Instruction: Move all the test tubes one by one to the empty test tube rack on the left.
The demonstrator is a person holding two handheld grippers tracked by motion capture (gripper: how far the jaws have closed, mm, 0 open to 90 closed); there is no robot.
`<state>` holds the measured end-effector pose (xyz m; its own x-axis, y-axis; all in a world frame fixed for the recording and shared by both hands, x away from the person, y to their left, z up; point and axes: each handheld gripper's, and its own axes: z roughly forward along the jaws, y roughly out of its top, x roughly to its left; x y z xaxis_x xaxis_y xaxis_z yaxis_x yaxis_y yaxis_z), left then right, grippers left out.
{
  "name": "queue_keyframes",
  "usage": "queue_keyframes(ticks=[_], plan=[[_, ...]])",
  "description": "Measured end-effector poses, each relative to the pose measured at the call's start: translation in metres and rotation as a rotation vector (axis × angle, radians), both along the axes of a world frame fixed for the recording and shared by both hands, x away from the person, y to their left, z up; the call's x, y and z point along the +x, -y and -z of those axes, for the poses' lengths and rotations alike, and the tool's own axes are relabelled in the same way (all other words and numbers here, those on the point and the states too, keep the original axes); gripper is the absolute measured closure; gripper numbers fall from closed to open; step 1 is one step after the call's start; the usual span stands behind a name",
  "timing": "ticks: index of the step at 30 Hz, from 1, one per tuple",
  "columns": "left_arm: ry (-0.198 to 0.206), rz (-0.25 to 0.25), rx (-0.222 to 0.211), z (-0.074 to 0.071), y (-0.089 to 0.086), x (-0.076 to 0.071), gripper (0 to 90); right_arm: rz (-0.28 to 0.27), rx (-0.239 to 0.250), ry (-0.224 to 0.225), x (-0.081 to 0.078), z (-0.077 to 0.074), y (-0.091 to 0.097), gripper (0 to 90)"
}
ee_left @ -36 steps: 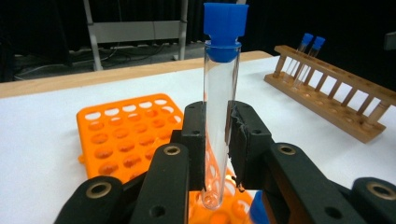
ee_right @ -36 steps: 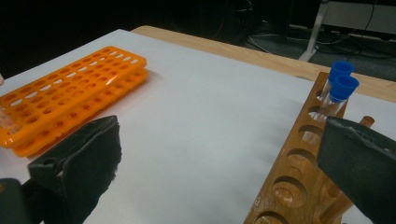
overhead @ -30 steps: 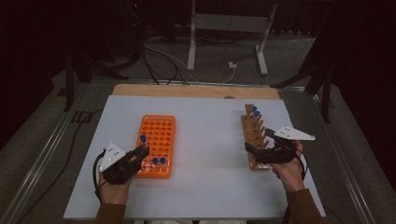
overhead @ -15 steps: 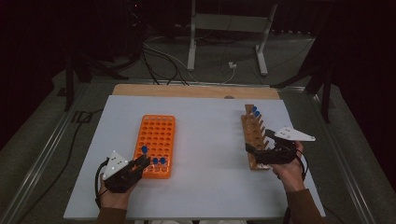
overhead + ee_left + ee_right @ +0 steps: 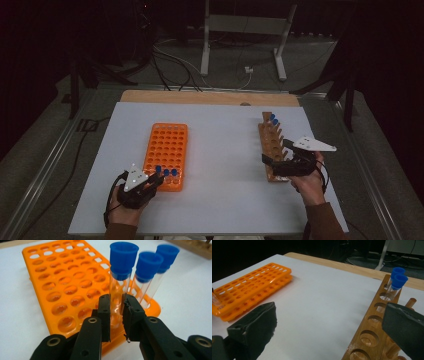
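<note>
My left gripper (image 5: pixel 116 310) is shut on a clear test tube with a blue cap (image 5: pixel 122 265). The tube stands in the near row of the orange rack (image 5: pixel 62 285), beside two more blue-capped tubes (image 5: pixel 147 265). From above, the three caps (image 5: pixel 166 172) line up at the near end of the orange rack (image 5: pixel 166 150), with the left gripper (image 5: pixel 152 181) just in front of them. My right gripper (image 5: pixel 329 315) is open and holds nothing. It sits at the near end of the wooden rack (image 5: pixel 271 145), whose far end carries two blue-capped tubes (image 5: pixel 398 277).
The white tabletop (image 5: pixel 220 150) lies bare between the two racks. A wooden strip (image 5: pixel 210 97) runs along its far edge. Beyond the table, cables and a metal stand (image 5: pixel 240 30) are on the floor.
My left gripper has come down and toward the table's near edge, lowering its tube into the orange rack's near row beside the other two. The right hand has kept still.
</note>
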<state>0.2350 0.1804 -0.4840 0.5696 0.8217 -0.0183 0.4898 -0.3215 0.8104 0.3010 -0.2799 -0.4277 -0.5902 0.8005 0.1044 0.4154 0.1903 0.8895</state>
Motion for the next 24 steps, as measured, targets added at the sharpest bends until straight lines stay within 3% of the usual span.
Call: queue_keyframes(ticks=[4,9,14,17,24], plan=[[-0.013,-0.005,0.027,0.003,0.003,0.000,78.9,0.000,-0.003,-0.003,0.000,0.001,0.000,0.0],[-0.016,-0.011,0.018,0.003,0.002,-0.001,78.7,-0.002,-0.006,-0.005,0.001,0.002,-0.001,0.0],[-0.021,-0.009,-0.022,0.003,-0.002,-0.001,77.3,-0.004,-0.005,-0.005,0.001,0.002,-0.001,0.0],[-0.013,0.009,-0.066,0.000,-0.005,-0.002,71.4,-0.004,-0.006,-0.008,0.001,0.003,-0.001,0.0],[-0.012,0.020,-0.078,-0.001,-0.007,-0.004,60.5,-0.011,-0.013,-0.009,0.001,0.005,-0.003,0.0]])
